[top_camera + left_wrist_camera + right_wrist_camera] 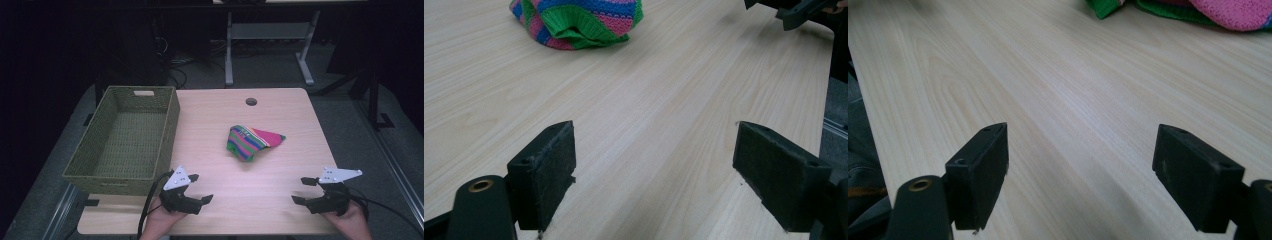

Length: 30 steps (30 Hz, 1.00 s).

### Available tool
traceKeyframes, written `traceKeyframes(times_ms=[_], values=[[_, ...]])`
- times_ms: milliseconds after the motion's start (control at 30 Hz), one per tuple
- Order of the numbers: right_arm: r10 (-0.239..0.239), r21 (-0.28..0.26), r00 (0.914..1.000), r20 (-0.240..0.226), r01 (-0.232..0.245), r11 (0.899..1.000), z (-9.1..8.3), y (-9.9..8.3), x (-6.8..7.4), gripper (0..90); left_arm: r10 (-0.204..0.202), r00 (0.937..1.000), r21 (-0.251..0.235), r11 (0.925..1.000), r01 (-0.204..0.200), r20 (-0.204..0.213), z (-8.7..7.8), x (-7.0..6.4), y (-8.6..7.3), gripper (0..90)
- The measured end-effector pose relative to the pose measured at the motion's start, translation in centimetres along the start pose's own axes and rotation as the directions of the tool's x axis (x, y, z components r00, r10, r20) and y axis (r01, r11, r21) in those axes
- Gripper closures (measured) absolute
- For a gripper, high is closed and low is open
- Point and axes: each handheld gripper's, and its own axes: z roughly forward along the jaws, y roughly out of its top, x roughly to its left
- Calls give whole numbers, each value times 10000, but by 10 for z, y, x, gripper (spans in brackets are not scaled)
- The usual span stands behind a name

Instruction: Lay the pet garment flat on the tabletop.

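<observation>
Both grippers rest low at the near edge of the light wooden table (280,205), each held in a hand that comes in from the bottom of the high view. The left gripper (199,188) has its jaws spread wide with nothing between them — in the left gripper view (655,172) bare wood grain fills the gap between the two black pads. The right gripper (303,190) is likewise wide and empty; in its own view (1080,170) the table surface lies open between the jaws. The striped knitted cloth (252,141) — green, pink, blue and orange bands, bunched into a loose heap — lies ahead of both grippers, well apart from each and roughly between their lines of reach, a little nearer the right one's side. From the left gripper it sits ahead and toward the upper left (576,22); from the right gripper its green and pink edge shows at the upper right (1198,9). A green woven basket (165,145) stands just beyond the left gripper, on its outer side, its near wall close to the gripper's grey plate.
</observation>
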Motion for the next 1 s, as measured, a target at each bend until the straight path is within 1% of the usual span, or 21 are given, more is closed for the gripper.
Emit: traceKeyframes(times_ms=[33,67,133,200,300,333,400,433,467,567,633,700,833,900,933,967,1000], values=[[-6,-39,10000,-95,5,10000,2,2,0,219,-60,10000,-10,10000,60,-10,0,0,0,169],[-6,-39,10000,-95,5,10000,2,2,0,219,-60,10000,-10,10000,60,-10,0,0,0,170],[-154,-42,9997,-165,153,9999,5,10,2,217,-28,10000,-71,10000,27,-61,-2,0,0,169],[-148,-91,9996,-242,146,9999,5,12,3,217,-50,10000,-83,10000,49,-59,-3,0,0,169],[-296,-203,9987,-419,288,9994,8,24,5,217,-106,9999,-139,9998,106,-50,-3,1,0,169],[-296,-203,9987,-419,288,9994,8,24,5,217,-106,9999,-139,9998,106,-50,-3,1,0,169],[-312,-251,9984,-480,300,9992,9,30,5,217,-113,9999,-128,9999,112,-54,-3,1,0,169],[-336,-225,9977,-589,323,9992,13,37,3,212,-100,9999,-109,9999,100,-52,-3,2,-1,169],[-336,-225,9977,-589,323,9992,13,37,3,212,-100,9999,-109,9999,100,-52,-3,2,-1,170],[-413,-38,9966,-707,411,9991,20,50,0,207,-129,9999,-136,9998,128,-65,-4,2,0,170],[-442,39,9965,-708,446,9990,21,53,-1,206,-129,9999,-140,9998,128,-67,-4,2,0,169],[-485,94,9952,-855,495,9987,25,60,-4,206,-73,10000,-139,9999,72,-68,-4,2,0,169],[-454,203,9951,-880,473,9987,26,66,-7,204,-86,9999,-142,9999,85,-60,-4,2,0,169],[-413,166,9939,-1025,432,9989,28,72,-10,203,-86,9999,-128,9999,86,-51,-4,2,0,169],[-413,166,9939,-1025,432,9989,28,72,-10,203,-86,9999,-128,9999,86,-51,-4,2,0,169],[-430,295,9939,-1016,462,9985,30,76,-12,202,-51,10000,-139,9999,50,-57,-4,2,0,170],[-430,295,9939,-1016,462,9985,30,76,-12,202,-51,10000,-139,9999,50,-57,-4,2,0,169]])
